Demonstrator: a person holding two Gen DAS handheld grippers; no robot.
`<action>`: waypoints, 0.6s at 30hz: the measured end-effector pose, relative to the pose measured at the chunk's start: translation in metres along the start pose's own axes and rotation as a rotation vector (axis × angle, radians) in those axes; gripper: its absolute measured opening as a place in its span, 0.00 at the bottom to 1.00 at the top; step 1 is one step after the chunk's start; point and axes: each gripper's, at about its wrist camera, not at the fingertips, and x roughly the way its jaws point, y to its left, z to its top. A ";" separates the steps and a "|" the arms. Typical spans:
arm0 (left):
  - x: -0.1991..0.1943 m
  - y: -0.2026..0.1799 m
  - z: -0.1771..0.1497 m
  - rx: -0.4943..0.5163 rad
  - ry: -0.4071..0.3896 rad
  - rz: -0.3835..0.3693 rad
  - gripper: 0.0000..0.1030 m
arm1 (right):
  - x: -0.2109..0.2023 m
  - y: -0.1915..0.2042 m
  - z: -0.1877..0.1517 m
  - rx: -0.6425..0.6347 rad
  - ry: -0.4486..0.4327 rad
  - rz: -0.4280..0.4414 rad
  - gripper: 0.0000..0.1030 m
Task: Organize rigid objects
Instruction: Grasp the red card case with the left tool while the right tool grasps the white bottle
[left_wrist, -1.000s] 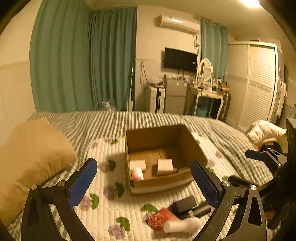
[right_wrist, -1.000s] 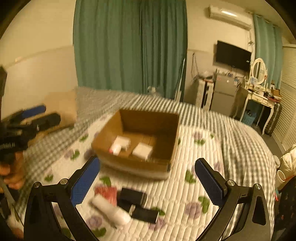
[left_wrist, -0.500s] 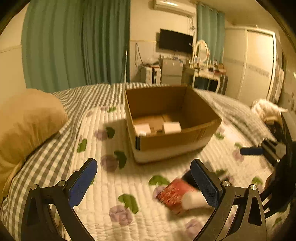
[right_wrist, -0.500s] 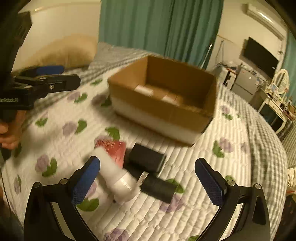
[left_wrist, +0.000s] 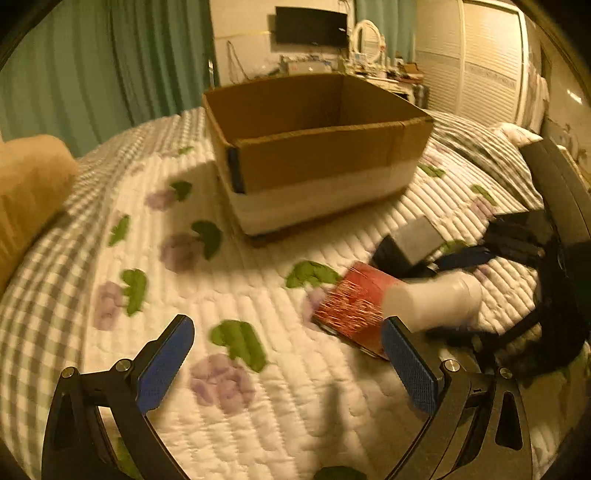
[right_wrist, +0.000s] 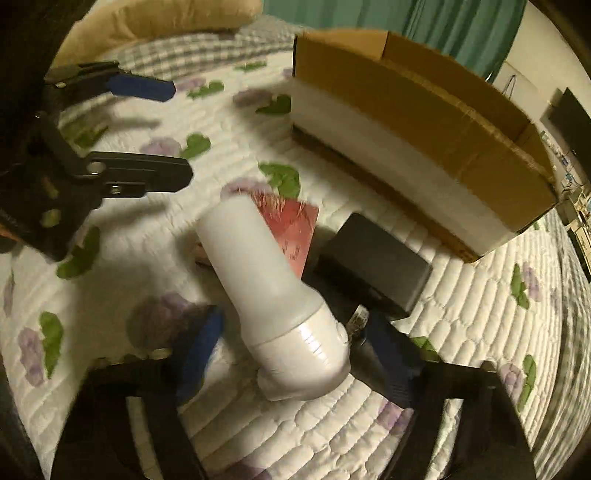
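Observation:
A white bottle (right_wrist: 273, 295) lies on the quilt across a red packet (right_wrist: 291, 229), beside a dark grey box (right_wrist: 373, 258). My right gripper (right_wrist: 295, 339) is down around the bottle's cap end, jaws open on either side, with a gap still showing. In the left wrist view the bottle (left_wrist: 432, 302), red packet (left_wrist: 354, 306) and grey box (left_wrist: 413, 240) lie at the right. My left gripper (left_wrist: 291, 354) is open and empty, low over the quilt, left of the red packet. The cardboard box (left_wrist: 317, 147) stands behind; its inside is hidden.
The bed has a white flowered quilt (left_wrist: 236, 295) over a checked cover. A tan pillow (left_wrist: 29, 184) lies at the left. The cardboard box also shows in the right wrist view (right_wrist: 417, 140), far right. Curtains, a TV and a wardrobe stand far behind.
Both grippers have dropped low toward the quilt. The right one has closed in on the white bottle and narrowed its jaws around the cap end. The left has moved nearer the red packet.

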 end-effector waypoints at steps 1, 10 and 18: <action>0.001 -0.002 0.000 0.002 0.004 -0.017 1.00 | -0.002 -0.003 -0.002 -0.008 -0.007 -0.019 0.48; 0.035 -0.044 0.003 0.214 0.105 -0.065 1.00 | -0.017 -0.058 -0.039 0.181 0.024 -0.066 0.47; 0.066 -0.069 0.014 0.446 0.149 -0.058 1.00 | -0.015 -0.061 -0.044 0.204 0.035 -0.059 0.47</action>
